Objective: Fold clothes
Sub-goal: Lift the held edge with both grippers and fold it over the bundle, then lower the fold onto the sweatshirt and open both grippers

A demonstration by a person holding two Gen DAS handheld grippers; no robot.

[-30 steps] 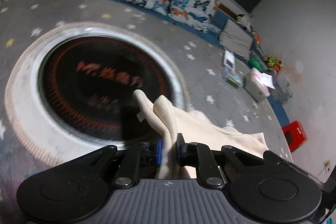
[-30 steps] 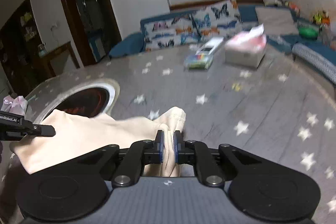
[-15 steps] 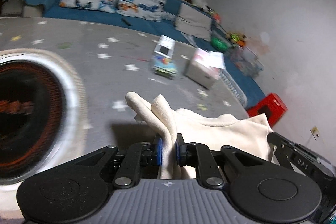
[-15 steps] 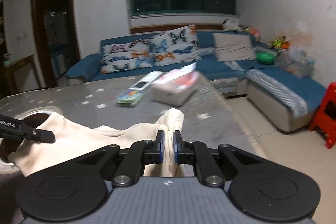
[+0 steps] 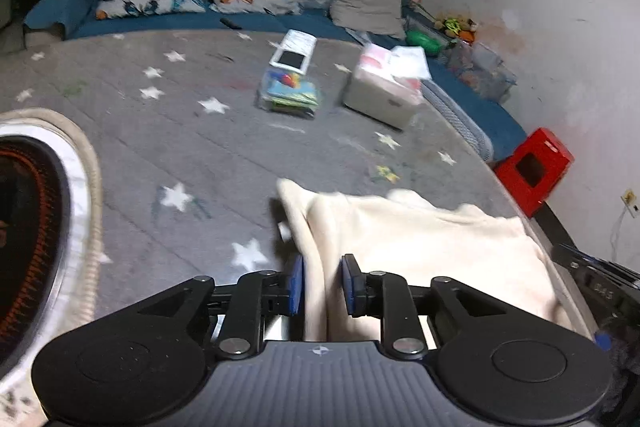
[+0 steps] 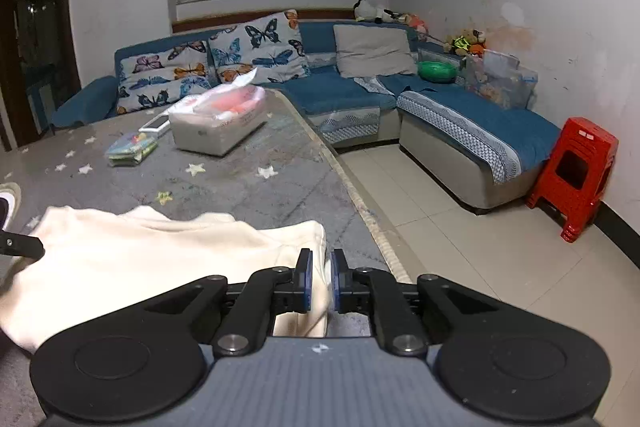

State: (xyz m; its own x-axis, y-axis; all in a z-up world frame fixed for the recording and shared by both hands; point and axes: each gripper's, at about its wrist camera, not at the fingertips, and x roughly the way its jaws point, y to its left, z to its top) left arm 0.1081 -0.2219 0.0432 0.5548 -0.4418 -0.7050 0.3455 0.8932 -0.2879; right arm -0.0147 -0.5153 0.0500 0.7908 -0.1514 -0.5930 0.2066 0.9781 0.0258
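A cream garment (image 5: 424, 247) lies spread on the grey star-patterned table cover (image 5: 192, 147); it also shows in the right wrist view (image 6: 140, 255). My left gripper (image 5: 322, 283) has its jaws a little apart, with a fold of the garment's left edge still between the blue pads. My right gripper (image 6: 320, 281) is shut on the garment's right corner near the table's right edge. The right gripper's body (image 5: 600, 287) shows at the right of the left wrist view, and the tip of the left gripper (image 6: 20, 247) at the left of the right wrist view.
A white tissue box (image 5: 384, 87), a stack of colourful books (image 5: 290, 93) and a white tablet box (image 5: 294, 53) stand further back on the table. A round heater with a white rim (image 5: 44, 227) is at the left. A blue sofa (image 6: 440, 107) and red stool (image 6: 572, 179) stand beyond the table.
Both grippers swung right with the garment, from beside the round heater to the table's right side. The garment now lies flatter, and the left jaws have parted a little.
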